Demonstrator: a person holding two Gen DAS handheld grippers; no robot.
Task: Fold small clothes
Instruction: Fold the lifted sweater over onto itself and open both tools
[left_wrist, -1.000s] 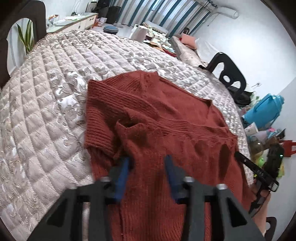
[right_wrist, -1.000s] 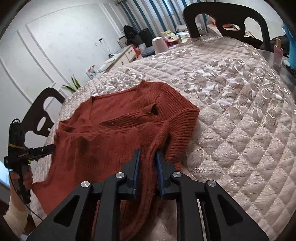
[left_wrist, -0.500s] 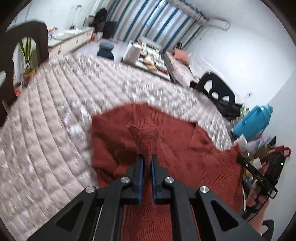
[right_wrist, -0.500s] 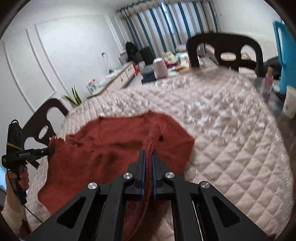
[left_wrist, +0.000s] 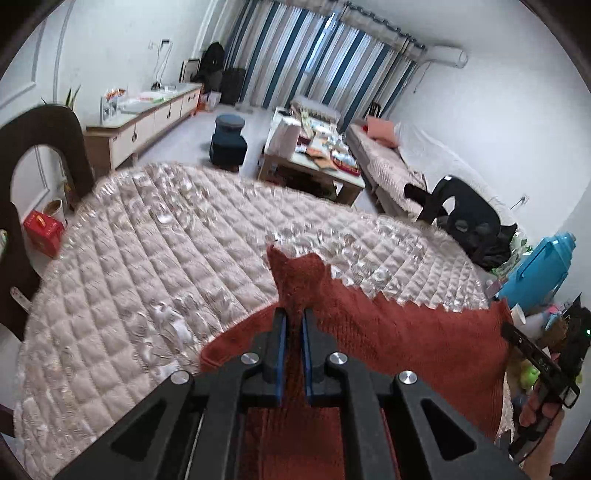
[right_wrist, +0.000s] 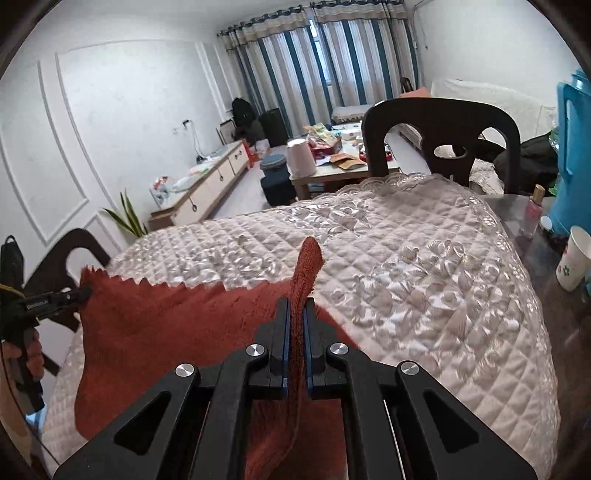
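A rust-red knitted sweater (left_wrist: 399, 332) hangs stretched between my two grippers above a table under a quilted beige cover (left_wrist: 147, 266). My left gripper (left_wrist: 292, 314) is shut on one corner of its scalloped hem, and a peak of knit stands up past the blue pads. My right gripper (right_wrist: 295, 306) is shut on the other hem corner, where a fold of knit sticks up. In the right wrist view the sweater (right_wrist: 166, 332) spreads leftward to the left gripper, which a hand holds at the frame's left edge. The sweater's lower part is hidden behind the gripper bodies.
Dark chairs stand around the table (right_wrist: 443, 125) (left_wrist: 40, 140) (left_wrist: 465, 214). A blue jug (left_wrist: 539, 273), a paper cup (right_wrist: 574, 258) and a small pink bottle (right_wrist: 533, 210) crowd the table's right end. Beyond lie a cluttered coffee table (left_wrist: 317, 155), a stool (left_wrist: 229, 144) and a low cabinet (left_wrist: 147, 118).
Both grippers closed on the sweater's hem, then rose. The sweater has lifted off the cover and now hangs taut between them; more of the room shows.
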